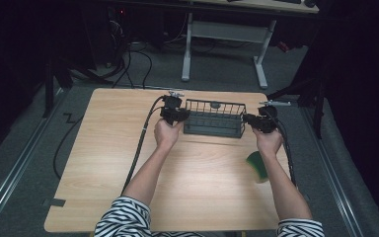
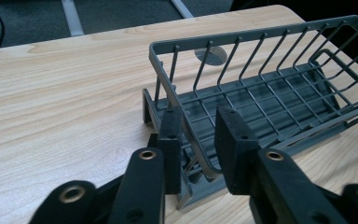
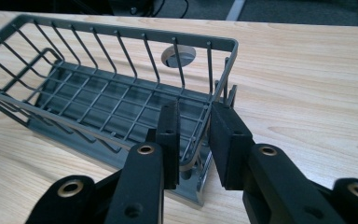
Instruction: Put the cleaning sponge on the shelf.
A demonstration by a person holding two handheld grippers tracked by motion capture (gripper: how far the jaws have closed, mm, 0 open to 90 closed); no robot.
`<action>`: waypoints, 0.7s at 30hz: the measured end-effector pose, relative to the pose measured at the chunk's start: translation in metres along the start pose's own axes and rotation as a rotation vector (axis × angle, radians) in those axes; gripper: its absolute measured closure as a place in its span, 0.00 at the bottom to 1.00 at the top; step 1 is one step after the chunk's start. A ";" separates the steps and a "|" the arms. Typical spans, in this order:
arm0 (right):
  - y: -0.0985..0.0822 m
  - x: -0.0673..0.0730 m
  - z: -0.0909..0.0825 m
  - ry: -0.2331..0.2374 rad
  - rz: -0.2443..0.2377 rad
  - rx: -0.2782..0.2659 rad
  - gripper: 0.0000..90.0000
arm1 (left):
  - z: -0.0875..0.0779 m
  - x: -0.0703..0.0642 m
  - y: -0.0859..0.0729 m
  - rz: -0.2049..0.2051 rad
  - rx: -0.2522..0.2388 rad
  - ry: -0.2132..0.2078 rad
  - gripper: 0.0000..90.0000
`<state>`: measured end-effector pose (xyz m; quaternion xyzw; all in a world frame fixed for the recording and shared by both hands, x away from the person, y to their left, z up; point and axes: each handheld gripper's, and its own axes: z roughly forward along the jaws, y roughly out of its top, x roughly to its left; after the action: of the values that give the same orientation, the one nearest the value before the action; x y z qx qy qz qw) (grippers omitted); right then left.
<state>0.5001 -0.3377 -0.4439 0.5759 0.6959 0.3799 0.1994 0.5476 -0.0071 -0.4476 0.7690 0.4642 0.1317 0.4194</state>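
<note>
Straddling wire basket ends, left claw, right claw (both unclenched, rim between jaws)

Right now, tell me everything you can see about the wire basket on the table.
The wire basket is a long, dark grey rack of thin metal-looking rods: upright bars under a rounded-corner rim, a grid floor, and a flat tray beneath. It is empty and stands upright at the far middle of the wooden table. The left gripper straddles the wire at one short end, the right gripper the other. Both sets of jaws stand a little apart around the wire.
</note>
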 end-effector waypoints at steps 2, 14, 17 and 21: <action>0.001 0.000 0.001 -0.014 -0.008 0.011 0.87 | 0.000 0.001 0.000 -0.011 0.005 0.001 0.84; -0.001 0.008 -0.002 -0.030 -0.035 0.026 0.88 | -0.010 0.001 -0.001 0.008 0.025 0.001 0.89; -0.004 0.011 -0.005 -0.021 -0.037 0.024 0.88 | -0.015 0.002 -0.005 0.006 0.021 -0.006 0.89; -0.006 0.017 -0.009 -0.025 -0.071 0.040 0.87 | -0.021 0.002 -0.010 0.016 0.022 -0.004 0.89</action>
<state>0.4855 -0.3241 -0.4403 0.5595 0.7208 0.3513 0.2099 0.5299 0.0076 -0.4425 0.7774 0.4586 0.1287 0.4108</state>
